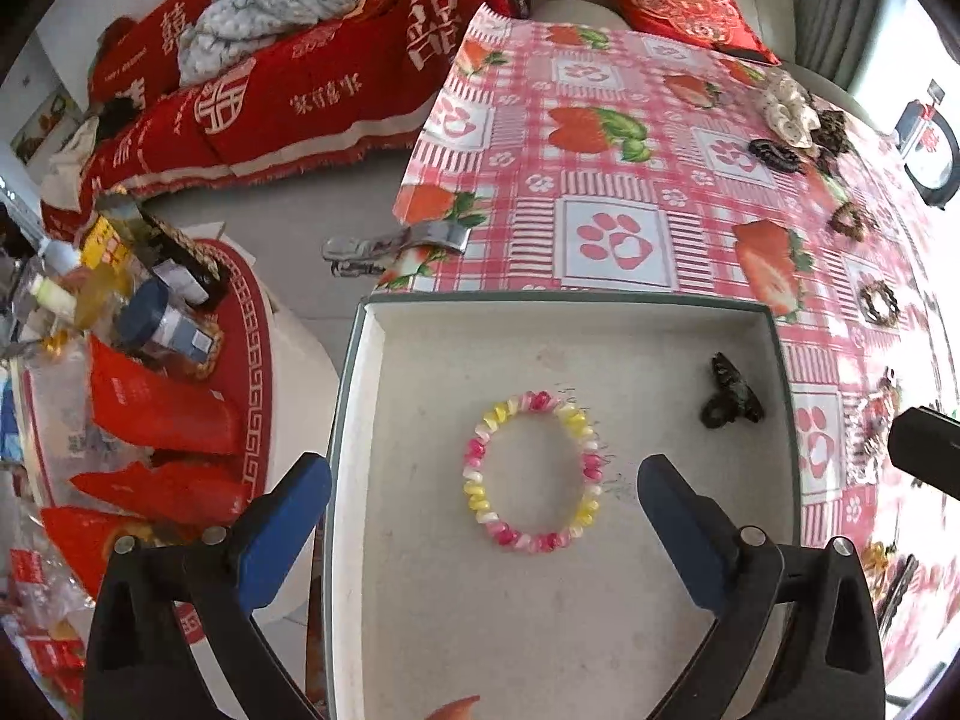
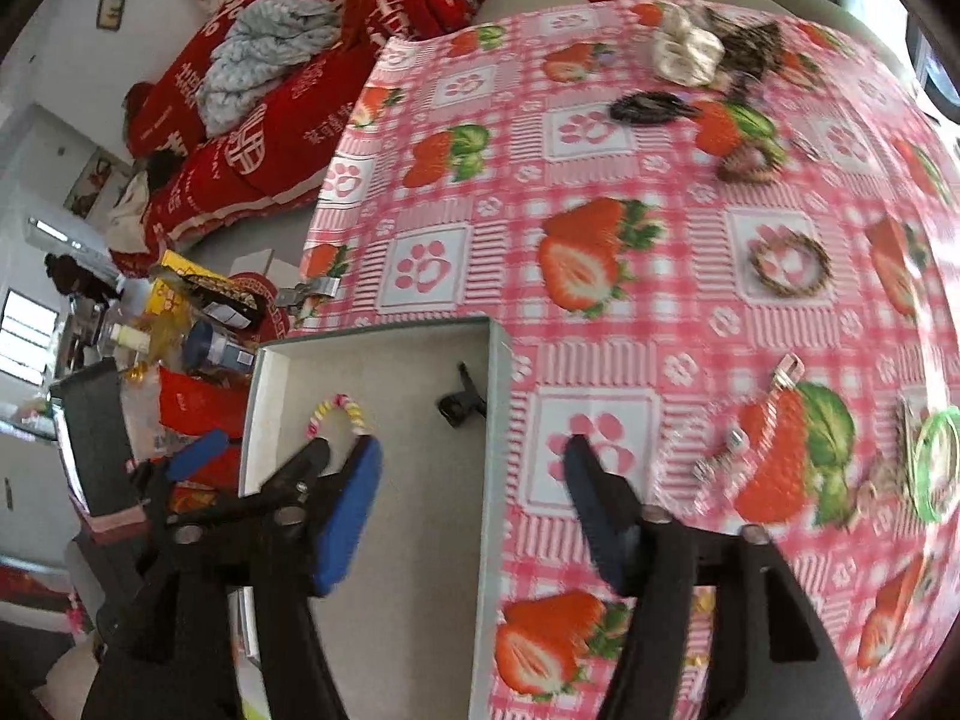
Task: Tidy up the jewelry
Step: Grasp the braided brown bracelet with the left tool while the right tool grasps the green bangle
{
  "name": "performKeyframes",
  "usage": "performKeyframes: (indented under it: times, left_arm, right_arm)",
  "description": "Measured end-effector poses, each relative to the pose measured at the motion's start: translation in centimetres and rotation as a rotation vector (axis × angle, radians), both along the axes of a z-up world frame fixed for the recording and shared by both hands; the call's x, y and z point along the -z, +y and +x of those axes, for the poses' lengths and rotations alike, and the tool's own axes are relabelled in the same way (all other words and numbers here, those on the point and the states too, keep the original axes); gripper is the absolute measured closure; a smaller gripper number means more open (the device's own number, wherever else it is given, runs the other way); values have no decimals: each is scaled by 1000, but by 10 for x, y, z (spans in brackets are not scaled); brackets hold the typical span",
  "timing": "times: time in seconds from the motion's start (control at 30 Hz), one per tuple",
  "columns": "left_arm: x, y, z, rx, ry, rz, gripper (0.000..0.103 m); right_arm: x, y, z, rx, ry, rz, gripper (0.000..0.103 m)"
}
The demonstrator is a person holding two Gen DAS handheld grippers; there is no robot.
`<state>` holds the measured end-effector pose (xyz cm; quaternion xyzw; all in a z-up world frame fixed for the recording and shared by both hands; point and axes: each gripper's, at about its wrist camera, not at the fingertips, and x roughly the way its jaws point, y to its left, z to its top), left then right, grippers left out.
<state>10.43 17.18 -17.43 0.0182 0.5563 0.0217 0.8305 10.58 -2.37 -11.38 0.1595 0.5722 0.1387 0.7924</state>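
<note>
A shallow white box [image 1: 384,360] sits on the strawberry tablecloth. Inside lie a pink, yellow and white bead bracelet [image 1: 531,471] and a dark hair claw [image 1: 729,393]. My left gripper [image 1: 483,477] is open and empty, fingers spread on either side of the bracelet, just above the box floor. In the right wrist view, my right gripper [image 2: 474,462] is open and empty over the box's right wall [image 2: 498,420]. The left gripper's blue finger [image 2: 351,516] hides part of the bracelet [image 2: 336,411]. The hair claw [image 2: 459,399] lies beside the wall.
Loose jewelry lies on the cloth: a woven ring [image 2: 789,264], a silver clip [image 2: 723,450], a green bangle [image 2: 936,462], a dark hair clip [image 2: 651,108], scrunchies [image 2: 690,51]. A cluttered round stool [image 1: 180,360] stands left of the table. A red sofa [image 1: 300,60] is behind.
</note>
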Motion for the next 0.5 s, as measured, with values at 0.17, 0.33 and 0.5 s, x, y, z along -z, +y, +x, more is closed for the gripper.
performKeyframes:
  times: [0.17,0.33,0.5]
  left_arm:
    - [-10,-19,-12,58,26,-10,0]
    - [-21,-60,-23,164,48,-35,0]
    - [-32,-112,-26,272,43,-54,0]
  right_arm:
    - [0,-28,-18,45,15,-7,18]
    - [3,-66,-36,116,34,-28,15]
    - [13,-114,-55,205,85,-51,14]
